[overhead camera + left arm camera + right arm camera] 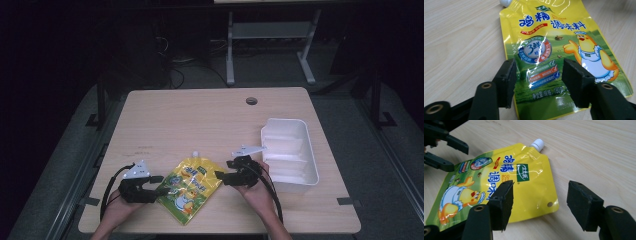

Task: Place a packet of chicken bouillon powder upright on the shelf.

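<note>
Lying flat between both grippers' released fingers, the yellow pouch [190, 188] sits beside a white tray [310, 150].

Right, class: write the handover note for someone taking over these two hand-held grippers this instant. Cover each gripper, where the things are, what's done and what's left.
Left hand-held gripper: jaws part open, straddling the lower left edge of the yellow pouch, not pressing on it.
Right hand-held gripper: jaws open over the pouch's right corner, nothing held.
Pouch: lies flat on the table between both grippers, its white cap pointing away from the person.
White bin: at the table's right side, nothing visible in it.
Done: both grippers brought to the pouch.
Left: probably grip the pouch, lift it and set it in the bin.
</note>
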Demonstrator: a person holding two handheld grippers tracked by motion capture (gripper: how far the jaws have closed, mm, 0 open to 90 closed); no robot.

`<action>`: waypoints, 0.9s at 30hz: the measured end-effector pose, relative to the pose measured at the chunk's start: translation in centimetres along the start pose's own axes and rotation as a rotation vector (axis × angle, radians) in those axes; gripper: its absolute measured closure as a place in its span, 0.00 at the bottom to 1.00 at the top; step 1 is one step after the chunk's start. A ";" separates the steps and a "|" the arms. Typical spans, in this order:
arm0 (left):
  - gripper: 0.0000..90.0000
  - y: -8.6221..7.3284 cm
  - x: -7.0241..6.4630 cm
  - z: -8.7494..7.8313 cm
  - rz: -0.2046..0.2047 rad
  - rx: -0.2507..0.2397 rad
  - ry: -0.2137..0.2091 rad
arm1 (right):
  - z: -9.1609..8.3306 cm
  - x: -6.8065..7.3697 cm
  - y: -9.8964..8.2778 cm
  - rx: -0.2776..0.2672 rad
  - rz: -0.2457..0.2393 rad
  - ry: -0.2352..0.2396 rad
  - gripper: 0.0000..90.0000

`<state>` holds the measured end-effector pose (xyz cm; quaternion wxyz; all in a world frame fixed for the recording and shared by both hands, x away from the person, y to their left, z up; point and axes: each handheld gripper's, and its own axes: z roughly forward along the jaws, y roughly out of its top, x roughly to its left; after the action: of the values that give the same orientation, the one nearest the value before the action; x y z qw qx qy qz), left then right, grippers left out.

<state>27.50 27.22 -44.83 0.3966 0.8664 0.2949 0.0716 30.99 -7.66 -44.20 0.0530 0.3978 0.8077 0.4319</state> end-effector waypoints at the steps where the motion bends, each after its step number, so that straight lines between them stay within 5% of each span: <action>1: 0.54 0.0 0.0 0.0 0.001 0.001 0.000 | 0.3 -0.1 0.2 0.000 -0.003 -0.002 0.42; 8: 0.56 0.0 -0.2 0.4 0.005 0.024 -0.006 | 1.7 -0.9 0.2 0.061 0.043 -0.019 0.43; 14: 0.58 0.0 -0.2 0.5 -0.006 0.023 -0.012 | 2.3 -1.3 -0.4 0.098 0.086 0.015 0.50; 27: 0.55 -0.1 -0.1 0.6 -0.018 0.020 -0.004 | 2.9 -1.0 -1.0 0.093 0.167 0.046 0.64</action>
<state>27.53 26.83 -45.32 0.3889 0.8679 0.3025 0.0635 32.27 -6.75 -46.95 -0.0205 0.4558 0.7919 0.4059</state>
